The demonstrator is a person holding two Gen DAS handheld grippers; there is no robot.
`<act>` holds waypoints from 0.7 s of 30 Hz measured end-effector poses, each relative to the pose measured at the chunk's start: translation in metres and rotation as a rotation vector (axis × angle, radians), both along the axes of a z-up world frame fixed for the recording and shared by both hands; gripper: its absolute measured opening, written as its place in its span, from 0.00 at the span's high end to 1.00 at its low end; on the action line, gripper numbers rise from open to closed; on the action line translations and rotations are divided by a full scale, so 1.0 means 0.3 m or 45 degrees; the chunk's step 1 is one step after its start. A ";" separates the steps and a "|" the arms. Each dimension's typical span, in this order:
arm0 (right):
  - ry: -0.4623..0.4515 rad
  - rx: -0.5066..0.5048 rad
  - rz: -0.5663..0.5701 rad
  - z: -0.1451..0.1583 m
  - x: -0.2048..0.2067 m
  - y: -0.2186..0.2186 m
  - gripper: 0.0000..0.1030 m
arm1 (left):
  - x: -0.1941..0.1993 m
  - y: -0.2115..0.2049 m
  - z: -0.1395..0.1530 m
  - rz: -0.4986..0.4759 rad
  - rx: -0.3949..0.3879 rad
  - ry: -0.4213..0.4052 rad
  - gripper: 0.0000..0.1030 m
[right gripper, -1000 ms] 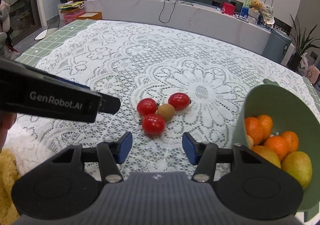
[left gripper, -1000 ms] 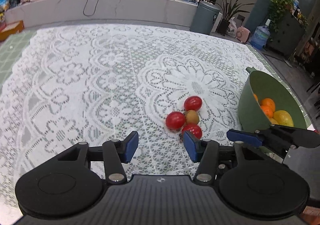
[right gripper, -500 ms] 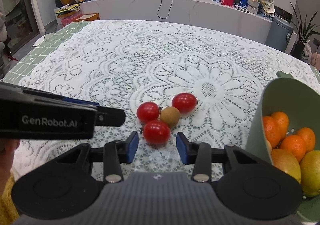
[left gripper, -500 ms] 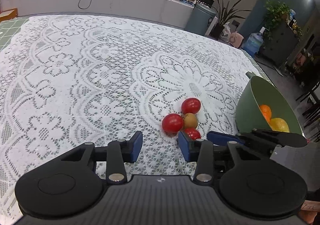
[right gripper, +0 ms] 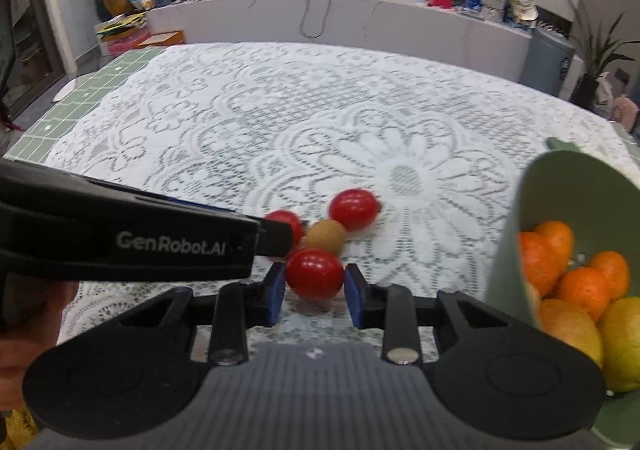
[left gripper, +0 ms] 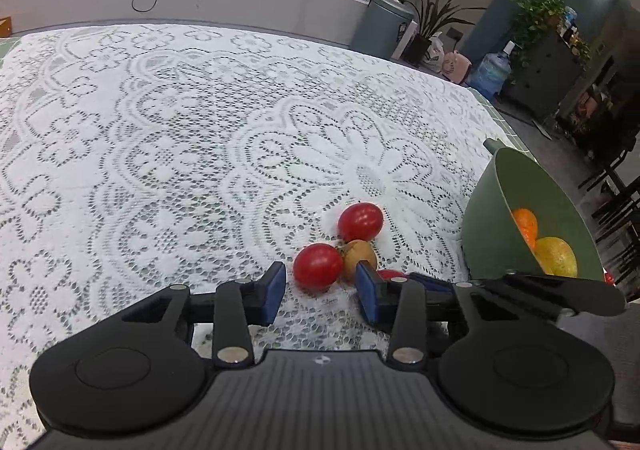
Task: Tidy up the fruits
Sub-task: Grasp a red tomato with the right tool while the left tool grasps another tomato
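Observation:
Three red tomatoes and one small brown fruit [right gripper: 326, 236] lie clustered on the white lace tablecloth. My right gripper [right gripper: 315, 287] is open, its blue pads on either side of the nearest tomato [right gripper: 315, 273], close to it. My left gripper [left gripper: 320, 292] is open just in front of another tomato [left gripper: 319, 267], beside the brown fruit [left gripper: 361, 254]. The third tomato [left gripper: 361, 221] lies farther back. The left gripper shows in the right wrist view as a black bar [right gripper: 132, 234] from the left.
A green bowl [right gripper: 516, 242] with oranges and yellow fruits stands at the right; it also shows in the left wrist view [left gripper: 492, 218]. A long grey counter with clutter runs behind the table. A bin and plants stand at the back right.
Both grippers have moved forward and down toward the fruit cluster. The right gripper's pads have narrowed around the nearest tomato. The left gripper's jaws have narrowed too.

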State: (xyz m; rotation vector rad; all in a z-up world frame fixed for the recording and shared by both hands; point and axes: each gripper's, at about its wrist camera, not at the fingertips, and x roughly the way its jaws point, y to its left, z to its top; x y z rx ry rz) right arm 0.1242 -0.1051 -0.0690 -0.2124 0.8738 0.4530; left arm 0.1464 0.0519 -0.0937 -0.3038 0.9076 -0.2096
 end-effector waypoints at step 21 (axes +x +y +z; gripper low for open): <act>0.096 0.003 -0.118 -0.043 0.050 -0.034 0.72 | 0.029 -0.065 -0.038 -0.086 0.172 -0.039 0.70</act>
